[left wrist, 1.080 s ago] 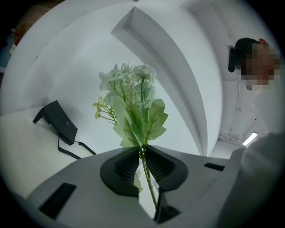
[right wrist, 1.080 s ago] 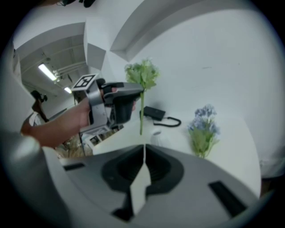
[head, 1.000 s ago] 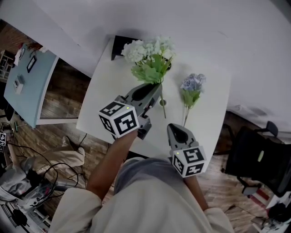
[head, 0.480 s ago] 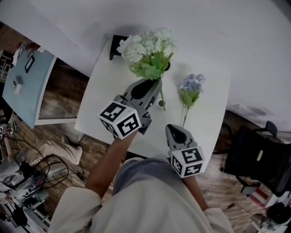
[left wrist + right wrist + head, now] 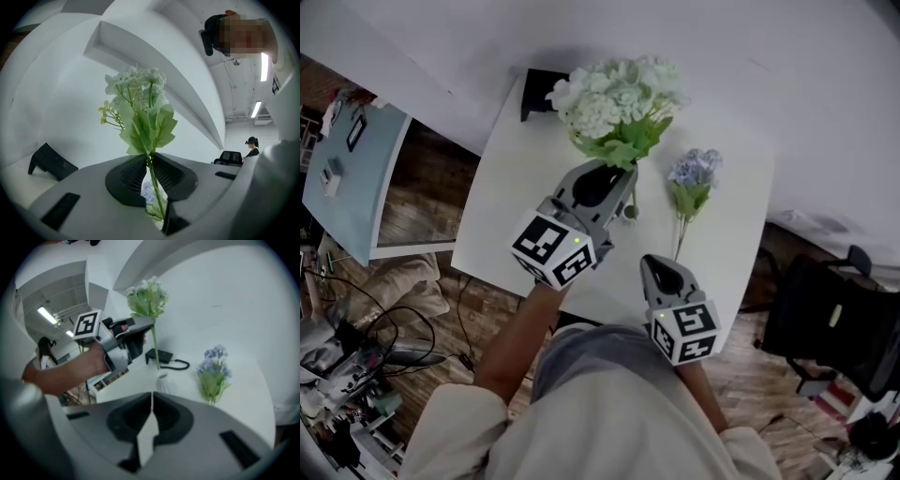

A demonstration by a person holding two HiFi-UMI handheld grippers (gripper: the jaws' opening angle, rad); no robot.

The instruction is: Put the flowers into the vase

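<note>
The white table (image 5: 511, 197) bears a lying blue flower (image 5: 694, 178), a small white vase (image 5: 162, 382) (upright) and a black device (image 5: 539, 91).

White flowers (image 5: 614, 94) upright over small white vase (image 5: 630, 213); blue flowers (image 5: 695, 174) flat nearby

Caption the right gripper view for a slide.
The left gripper holds the white flower upright over the vase; the purple flower lies on the table nearby.

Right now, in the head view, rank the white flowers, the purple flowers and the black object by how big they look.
1. The white flowers, though the left tool holds them up nearer the camera.
2. The purple flowers.
3. The black object, partly hidden behind the white flowers.
</note>
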